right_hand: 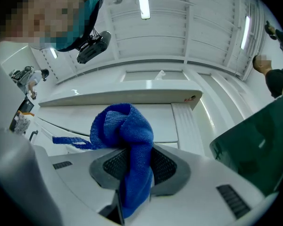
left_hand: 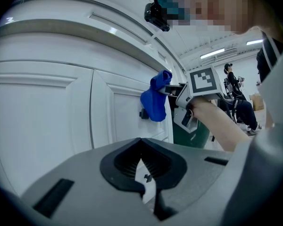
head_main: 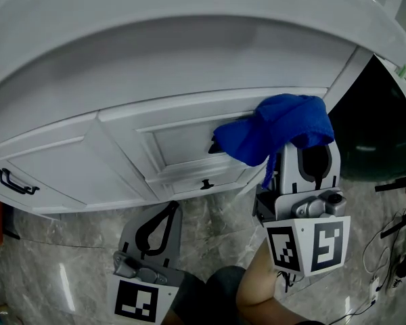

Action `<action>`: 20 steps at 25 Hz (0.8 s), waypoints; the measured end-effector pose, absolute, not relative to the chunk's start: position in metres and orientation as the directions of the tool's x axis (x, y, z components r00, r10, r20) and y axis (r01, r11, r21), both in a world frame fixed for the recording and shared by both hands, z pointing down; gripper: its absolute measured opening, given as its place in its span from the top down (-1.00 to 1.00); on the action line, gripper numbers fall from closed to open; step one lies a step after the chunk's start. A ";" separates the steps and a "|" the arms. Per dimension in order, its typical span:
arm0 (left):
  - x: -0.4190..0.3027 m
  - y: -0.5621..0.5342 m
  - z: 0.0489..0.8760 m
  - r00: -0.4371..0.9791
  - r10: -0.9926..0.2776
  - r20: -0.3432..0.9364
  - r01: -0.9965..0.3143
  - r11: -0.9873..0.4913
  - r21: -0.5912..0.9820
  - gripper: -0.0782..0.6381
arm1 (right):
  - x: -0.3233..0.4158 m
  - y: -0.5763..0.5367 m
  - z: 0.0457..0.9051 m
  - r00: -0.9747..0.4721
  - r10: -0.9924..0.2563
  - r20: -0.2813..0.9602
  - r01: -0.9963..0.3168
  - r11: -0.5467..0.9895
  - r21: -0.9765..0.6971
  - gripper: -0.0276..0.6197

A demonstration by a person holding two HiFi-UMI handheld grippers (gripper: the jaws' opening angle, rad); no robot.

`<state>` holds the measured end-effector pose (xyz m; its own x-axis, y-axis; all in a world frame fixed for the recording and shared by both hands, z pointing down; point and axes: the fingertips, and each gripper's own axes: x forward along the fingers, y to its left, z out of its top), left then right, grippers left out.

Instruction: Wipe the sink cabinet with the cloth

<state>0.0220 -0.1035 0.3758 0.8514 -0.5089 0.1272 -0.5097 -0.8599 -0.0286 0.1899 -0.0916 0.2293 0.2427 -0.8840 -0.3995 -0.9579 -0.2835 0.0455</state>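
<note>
Cloth (head_main: 274, 128): blue, bunched, lying against the upper door panel of the cabinet (head_main: 74, 168), just under its top edge. The cloth's tail runs down between the jaws of the right gripper (head_main: 303, 156), which clamp it, and the bulk sits beyond the jaw tips. Left gripper (head_main: 160, 226): low before the cabinet, clear of it, jaws closed on nothing.

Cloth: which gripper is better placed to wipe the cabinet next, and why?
Right. The right gripper is shut on the blue cloth, up at the cabinet door. The left gripper hangs lower, shut and empty.
</note>
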 end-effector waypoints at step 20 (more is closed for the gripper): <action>0.026 -0.103 0.377 0.857 -0.499 0.131 -0.498 -0.866 -0.040 0.78 | 0.231 -0.076 0.232 0.366 -0.824 -0.432 -0.917 -0.400 -0.013 0.56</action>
<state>0.0264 -0.1025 0.3768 0.8566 -0.4991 0.1308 -0.4985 -0.8660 -0.0400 0.2315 -0.0755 0.2319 0.3659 -0.8244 -0.4317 -0.9165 -0.3998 -0.0134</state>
